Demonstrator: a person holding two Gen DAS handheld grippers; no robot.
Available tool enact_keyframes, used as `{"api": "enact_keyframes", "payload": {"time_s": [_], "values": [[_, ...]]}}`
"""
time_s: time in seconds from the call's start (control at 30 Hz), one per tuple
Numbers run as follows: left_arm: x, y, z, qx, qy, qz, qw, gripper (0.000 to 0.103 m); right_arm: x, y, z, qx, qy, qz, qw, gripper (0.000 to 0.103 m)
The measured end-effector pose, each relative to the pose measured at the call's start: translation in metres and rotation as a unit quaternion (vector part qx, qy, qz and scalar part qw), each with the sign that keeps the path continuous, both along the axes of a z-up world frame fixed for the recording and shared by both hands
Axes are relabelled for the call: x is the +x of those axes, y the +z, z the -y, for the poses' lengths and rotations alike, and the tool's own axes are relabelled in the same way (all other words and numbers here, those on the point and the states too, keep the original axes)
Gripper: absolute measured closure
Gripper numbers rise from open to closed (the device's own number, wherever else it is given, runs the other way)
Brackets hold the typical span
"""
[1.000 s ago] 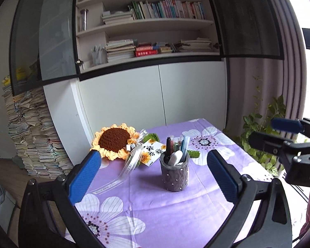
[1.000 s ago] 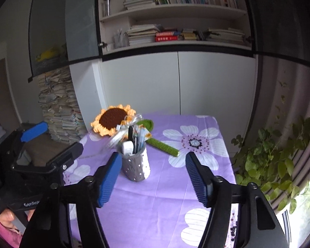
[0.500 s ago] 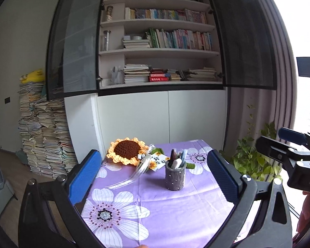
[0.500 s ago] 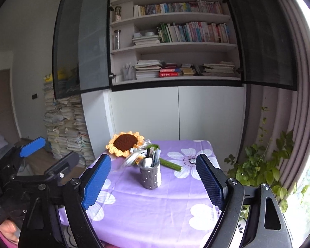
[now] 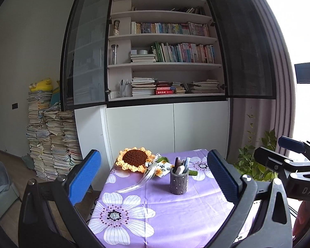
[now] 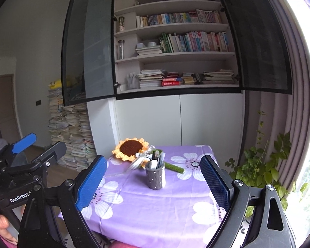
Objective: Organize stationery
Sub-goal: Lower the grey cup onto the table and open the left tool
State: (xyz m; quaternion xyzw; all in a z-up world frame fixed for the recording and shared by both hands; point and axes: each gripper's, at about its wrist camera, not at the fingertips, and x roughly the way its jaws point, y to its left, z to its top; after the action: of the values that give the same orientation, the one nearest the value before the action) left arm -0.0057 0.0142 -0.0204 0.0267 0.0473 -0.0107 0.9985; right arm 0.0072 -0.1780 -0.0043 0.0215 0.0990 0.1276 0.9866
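pen cup [image 5: 179, 183] sits mid-table on the purple flower cloth [image 5: 175, 212], upright, w/ pens [image 5: 180, 165] and a white eraser-looking thing sticking out the top. grey cup w/ little pale dots, looks like felt or soft plastic, can't tell which. prob light and a bit squishy, so if you grab it go round the body low down and don't crush it, top-heavy w/ all the pens so it could tip. pens themselves are thin, stiff, slick, better pinched mid-shaft one at a time imo.

behind it there's a crochet sunflower [image 5: 134, 158] w/ clear ribbon, its green stem [image 6: 173, 167] poking out past the cup, soft and floppy, not stationery tho.

both claws released, nothing in either: left gripper [image 5: 154, 177] wide apart framing the cup from well back, right gripper [image 6: 154, 183] same deal, also empty. both held up off the table and well apart from the cup. looks to me like the tidying is pretty much done, everything loose is already in the cup afaict.
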Motion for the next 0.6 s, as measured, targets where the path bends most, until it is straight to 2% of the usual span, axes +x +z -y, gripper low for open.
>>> {"api": "enact_keyframes", "payload": {"time_s": [0.6], "values": [[-0.0088, -0.002, 0.0004, 0.006, -0.003, 0.004, 1.0, 0.001, -0.0042, -0.003, 0.0001, 0.0, 0.005, 0.0, 1.0, 0.011]]}}
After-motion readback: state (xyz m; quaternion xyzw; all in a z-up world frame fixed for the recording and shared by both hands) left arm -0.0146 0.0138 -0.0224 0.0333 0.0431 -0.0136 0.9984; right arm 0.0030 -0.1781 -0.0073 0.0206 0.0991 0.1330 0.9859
